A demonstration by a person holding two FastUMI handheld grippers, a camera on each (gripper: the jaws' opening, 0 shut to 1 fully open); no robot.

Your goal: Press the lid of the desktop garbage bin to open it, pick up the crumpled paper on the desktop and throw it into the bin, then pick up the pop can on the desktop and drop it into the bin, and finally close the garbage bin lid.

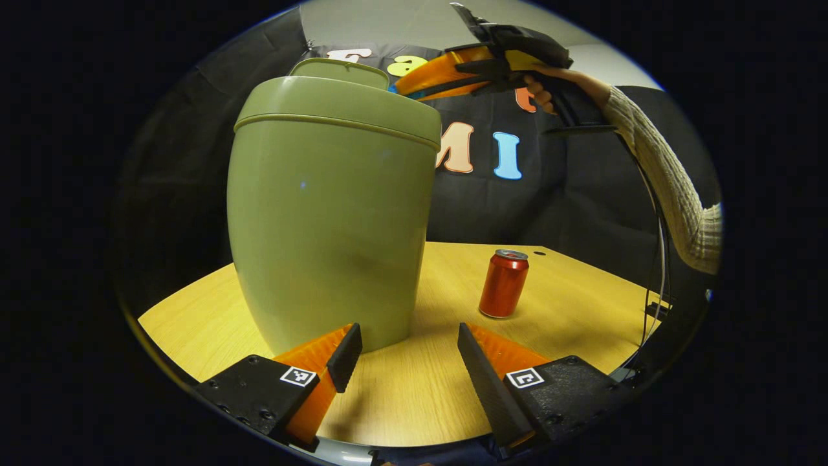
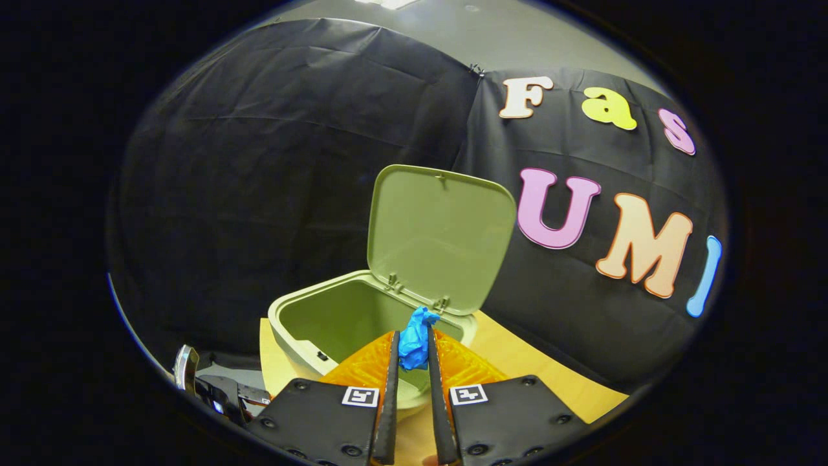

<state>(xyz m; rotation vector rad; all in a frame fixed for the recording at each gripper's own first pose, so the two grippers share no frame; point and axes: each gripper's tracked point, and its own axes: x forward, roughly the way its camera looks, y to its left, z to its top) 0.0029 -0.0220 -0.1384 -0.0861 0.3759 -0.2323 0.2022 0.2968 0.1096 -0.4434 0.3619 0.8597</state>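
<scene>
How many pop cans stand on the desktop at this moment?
1. The red pop can stands upright on the wooden desktop, to the right of the green garbage bin in the left gripper view. The bin may hide others.

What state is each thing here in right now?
Garbage bin: upright on the table.
Lid: open, tipped back.
Crumpled paper: pinched, above the bin's opening.
Pop can: standing upright, untouched.
Right gripper: shut on the paper.
Left gripper: open, empty.
</scene>
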